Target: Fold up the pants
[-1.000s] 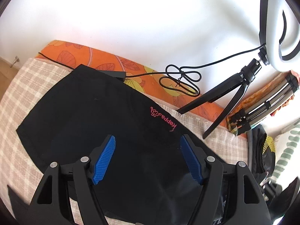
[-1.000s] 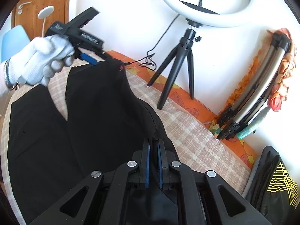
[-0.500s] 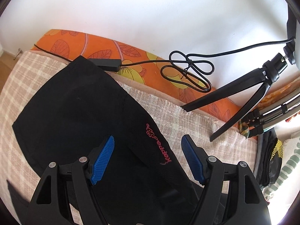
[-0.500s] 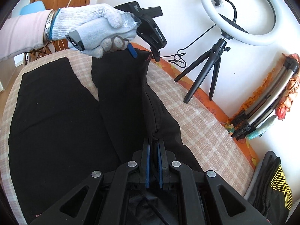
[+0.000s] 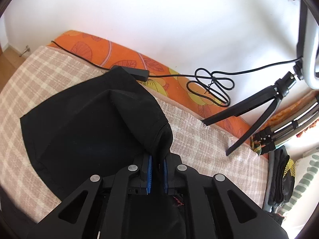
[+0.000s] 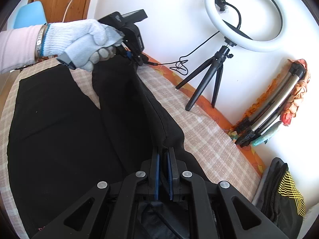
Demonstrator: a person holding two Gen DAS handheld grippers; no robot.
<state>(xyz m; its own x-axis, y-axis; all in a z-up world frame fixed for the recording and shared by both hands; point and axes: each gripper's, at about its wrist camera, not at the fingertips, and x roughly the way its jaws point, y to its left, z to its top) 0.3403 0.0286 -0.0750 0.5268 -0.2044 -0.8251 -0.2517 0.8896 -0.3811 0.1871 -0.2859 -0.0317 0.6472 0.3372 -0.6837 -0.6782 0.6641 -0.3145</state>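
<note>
Black pants [image 5: 79,123] lie on a beige checked blanket [image 5: 209,139]. My left gripper [image 5: 157,159] is closing its jaws, and a raised fold of the pants' edge is pinched between the blue pads [image 5: 149,171]. The right wrist view shows that same left gripper [image 6: 132,56], held by a white-gloved hand [image 6: 79,41], at the far end of one leg of the pants [image 6: 59,129]. Near the bottom of that view, my right gripper [image 6: 163,153] is shut on a ridge of the same leg's side seam. The cloth runs taut between both grippers.
A ring light [image 6: 243,18] on a black tripod [image 5: 259,107] stands by the white wall, its cable [image 5: 211,87] coiled on the orange sheet [image 5: 119,53]. A folded tripod [image 6: 275,103] leans at the right, and a black-and-yellow bag [image 6: 283,191] lies below it.
The left jaws stood wide over the pink logo and have now come together on the pants' edge, lifting a fold. The right gripper kept its grip and shifted a little.
</note>
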